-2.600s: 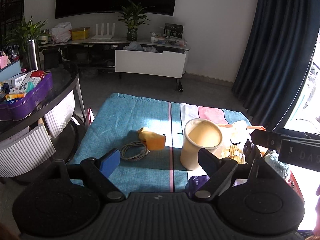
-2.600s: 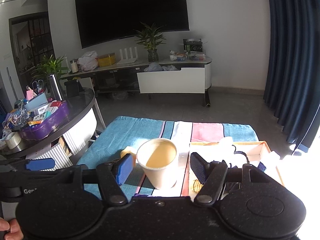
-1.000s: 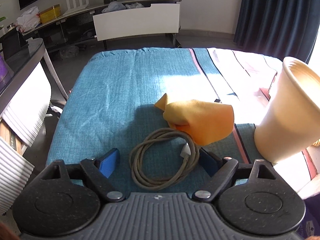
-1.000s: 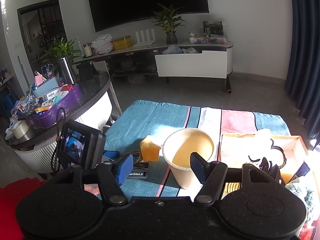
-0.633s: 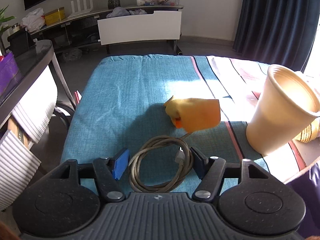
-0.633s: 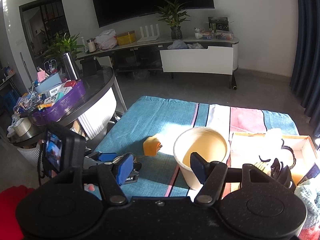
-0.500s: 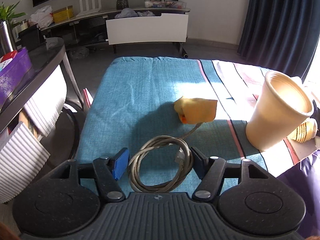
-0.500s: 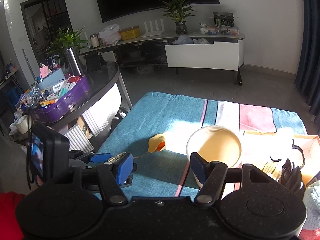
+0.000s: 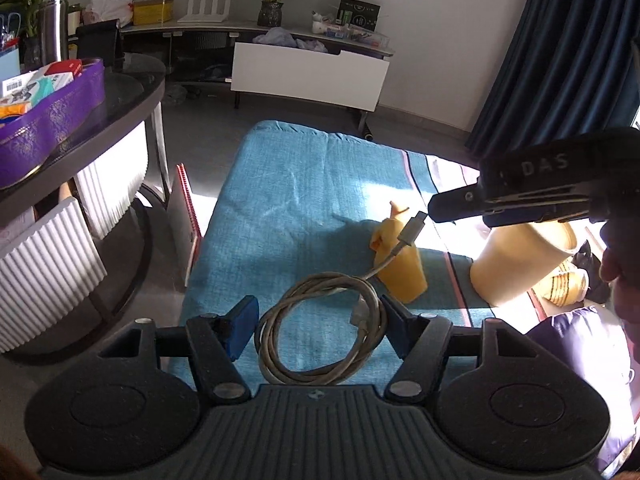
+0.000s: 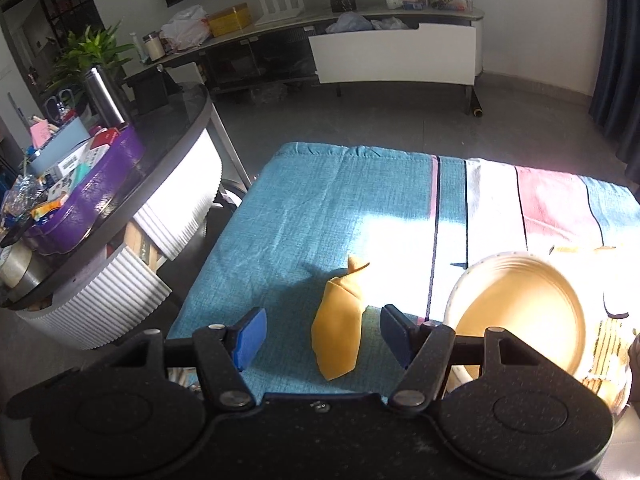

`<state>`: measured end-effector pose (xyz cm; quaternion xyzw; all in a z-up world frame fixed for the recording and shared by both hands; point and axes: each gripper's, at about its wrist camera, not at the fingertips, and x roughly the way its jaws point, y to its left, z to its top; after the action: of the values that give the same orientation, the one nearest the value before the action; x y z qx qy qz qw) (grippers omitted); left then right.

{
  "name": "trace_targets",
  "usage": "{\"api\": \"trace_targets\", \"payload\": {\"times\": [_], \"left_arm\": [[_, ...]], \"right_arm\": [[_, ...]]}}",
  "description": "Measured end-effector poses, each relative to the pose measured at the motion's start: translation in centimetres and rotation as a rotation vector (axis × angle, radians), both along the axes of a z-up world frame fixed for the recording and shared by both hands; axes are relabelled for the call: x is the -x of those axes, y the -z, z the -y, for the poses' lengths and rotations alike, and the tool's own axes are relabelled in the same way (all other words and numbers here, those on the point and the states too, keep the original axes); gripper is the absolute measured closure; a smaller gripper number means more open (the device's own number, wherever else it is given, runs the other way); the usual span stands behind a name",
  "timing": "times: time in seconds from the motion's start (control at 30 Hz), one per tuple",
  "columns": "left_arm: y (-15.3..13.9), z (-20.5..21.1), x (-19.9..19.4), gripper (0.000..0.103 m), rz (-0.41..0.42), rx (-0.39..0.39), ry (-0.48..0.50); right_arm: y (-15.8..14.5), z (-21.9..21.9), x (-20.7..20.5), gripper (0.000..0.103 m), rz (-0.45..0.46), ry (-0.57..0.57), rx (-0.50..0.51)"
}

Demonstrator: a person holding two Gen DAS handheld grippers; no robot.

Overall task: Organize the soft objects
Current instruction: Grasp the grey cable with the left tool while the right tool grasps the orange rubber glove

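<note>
1. Left tool (image 9: pixel 316 328) was partly closed on the coiled grey cable (image 9: pixel 320 340); the loop sat between the blue pads (image 9: pixel 242 326), squeezed from both sides and lifted off the cloth.
2. Cable's free end with its plug (image 9: pixel 412 232) stuck up and away from the coil, in front of the orange cloth (image 9: pixel 398 264).
3. Right tool (image 10: pixel 322 334) stood wide open with nothing gripped; the orange cloth (image 10: pixel 338 330) lay between its fingers, pads apart from it on both sides as far as could be told.
4. Orange cloth was folded into a small wedge on the teal part of the striped blanket (image 10: pixel 320 216) covering the desk, near the middle, half in a sunlit patch.
5. Cream paper cup (image 10: pixel 516 312) stood just right of the orange cloth, close to the desk's right side, mouth tipped towards the camera in the right wrist view.
6. Right tool's body (image 9: pixel 532 184) showed in the left wrist view over the cup (image 9: pixel 520 260), a hand (image 9: pixel 622 264) behind it.
7. Yellow striped soft item (image 9: pixel 564 284) lay beside the cup, towards the right edge; what it was could not be told.
8. Purple tray (image 10: pixel 92 188) of clutter sat on the round side table (image 10: pixel 180 128) left of the desk.
</note>
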<state>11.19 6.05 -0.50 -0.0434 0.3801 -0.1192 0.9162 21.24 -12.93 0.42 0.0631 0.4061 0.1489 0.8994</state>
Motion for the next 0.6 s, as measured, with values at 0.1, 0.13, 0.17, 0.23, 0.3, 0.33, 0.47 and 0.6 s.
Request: {"api": "trace_targets", "payload": {"times": [0.1, 0.13, 0.17, 0.23, 0.3, 0.33, 0.47, 0.6], "left_arm": [[0.1, -0.4, -0.1, 0.036, 0.011, -0.013, -0.012], [0.1, -0.5, -0.1, 0.036, 0.011, -0.013, -0.017], [0.1, -0.6, -0.1, 0.036, 0.015, -0.016, -0.027], [0.2, -1.0, -0.1, 0.036, 0.020, -0.025, -0.062], [0.2, -1.8, -0.3, 0.036, 0.016, -0.016, -0.114], [0.2, -2.3, -0.5, 0.036, 0.012, -0.008, -0.147], [0.0, -3.7, -0.8, 0.036, 0.001, 0.001, -0.258], [0.0, -4.4, -1.0, 0.036, -0.013, 0.021, -0.287]], "right_arm": [[0.9, -1.4, -1.3, 0.027, 0.006, 0.019, 0.076], [1.0, -2.1, -1.6, 0.027, 0.009, 0.011, 0.112], [1.2, -2.7, -1.8, 0.029, 0.009, 0.011, 0.141], [1.4, -3.9, -2.1, 0.029, 0.027, 0.003, 0.214], [1.3, -5.2, -1.8, 0.030, 0.067, -0.035, 0.256], [1.3, -5.6, -1.8, 0.030, 0.071, -0.050, 0.263], [2.4, -6.9, -2.1, 0.032, 0.053, -0.098, 0.291], [4.6, -7.5, -3.1, 0.035, 0.002, -0.087, 0.346]]}}
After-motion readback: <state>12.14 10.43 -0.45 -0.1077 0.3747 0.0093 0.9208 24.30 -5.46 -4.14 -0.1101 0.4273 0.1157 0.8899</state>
